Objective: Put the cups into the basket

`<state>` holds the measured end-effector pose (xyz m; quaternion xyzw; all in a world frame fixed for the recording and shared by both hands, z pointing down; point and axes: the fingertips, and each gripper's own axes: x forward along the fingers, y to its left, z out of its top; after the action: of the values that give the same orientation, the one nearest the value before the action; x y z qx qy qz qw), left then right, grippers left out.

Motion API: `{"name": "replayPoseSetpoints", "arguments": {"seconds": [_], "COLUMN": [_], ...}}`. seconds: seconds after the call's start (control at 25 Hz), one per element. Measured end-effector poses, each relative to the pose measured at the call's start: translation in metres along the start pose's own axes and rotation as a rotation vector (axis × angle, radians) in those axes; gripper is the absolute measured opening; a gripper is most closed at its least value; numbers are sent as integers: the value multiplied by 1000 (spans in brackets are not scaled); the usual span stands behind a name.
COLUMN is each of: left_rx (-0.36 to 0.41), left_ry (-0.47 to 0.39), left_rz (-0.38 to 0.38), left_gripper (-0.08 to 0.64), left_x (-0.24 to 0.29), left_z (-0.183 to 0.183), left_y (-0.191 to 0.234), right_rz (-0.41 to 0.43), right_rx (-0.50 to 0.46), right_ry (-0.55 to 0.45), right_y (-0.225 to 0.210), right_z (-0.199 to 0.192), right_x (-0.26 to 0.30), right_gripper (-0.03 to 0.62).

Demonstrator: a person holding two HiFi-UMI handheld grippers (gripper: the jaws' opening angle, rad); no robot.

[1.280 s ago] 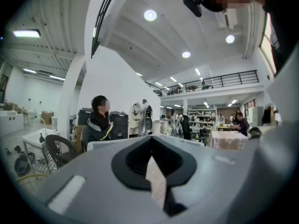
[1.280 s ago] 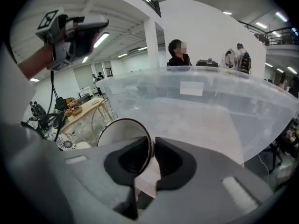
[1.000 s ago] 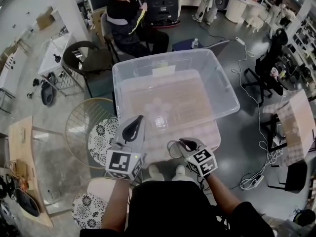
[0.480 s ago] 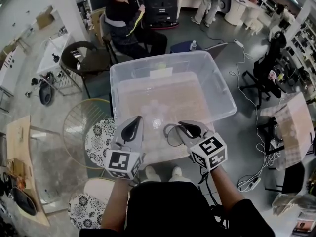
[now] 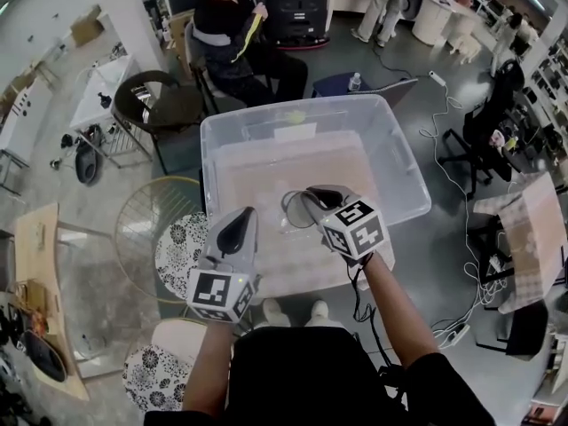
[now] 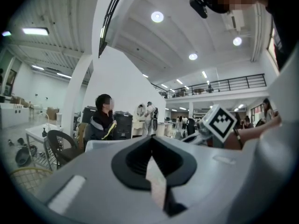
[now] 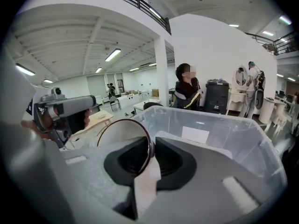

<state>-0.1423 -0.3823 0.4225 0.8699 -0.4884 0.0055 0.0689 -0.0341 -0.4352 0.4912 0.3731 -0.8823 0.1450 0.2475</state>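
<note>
1. Carrying step: the right hand-held gripper (image 5: pixel 309 204) is clamped on the rim of a clear cup (image 5: pixel 293 209), holding it above the near part of the clear plastic basket (image 5: pixel 410 162).
2. The cup hangs at that gripper's 9 o'clock with its mouth tilted sideways, apparently clear of the basket's floor.
3. The left hand-held gripper (image 5: pixel 240 224), at the basket's 7 o'clock, is closed and empty.
4. Next, I judge: lower the cup toward 12 o'clock, inside the walls, then part the jaws gently so it doesn't roll.

Head view looks steeply down on the bin (image 5: pixel 401 162); both gripper views face forward across it.
</note>
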Motion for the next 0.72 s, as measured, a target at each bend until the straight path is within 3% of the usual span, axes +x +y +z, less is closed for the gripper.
{"name": "replayPoseSetpoints", "arguments": {"seconds": [0.36, 0.72], "left_rx": [5, -3], "left_ry": [27, 66], "left_rz": [42, 58], "left_gripper": [5, 4], "left_x": [11, 17], "left_z": [-6, -16], "left_y": [17, 32], "right_rz": [48, 117], "right_rx": [-4, 11], "right_ry": [211, 410], "right_y": [-38, -48], "right_z": [-32, -89], "right_x": [89, 159], "right_gripper": [51, 51]}}
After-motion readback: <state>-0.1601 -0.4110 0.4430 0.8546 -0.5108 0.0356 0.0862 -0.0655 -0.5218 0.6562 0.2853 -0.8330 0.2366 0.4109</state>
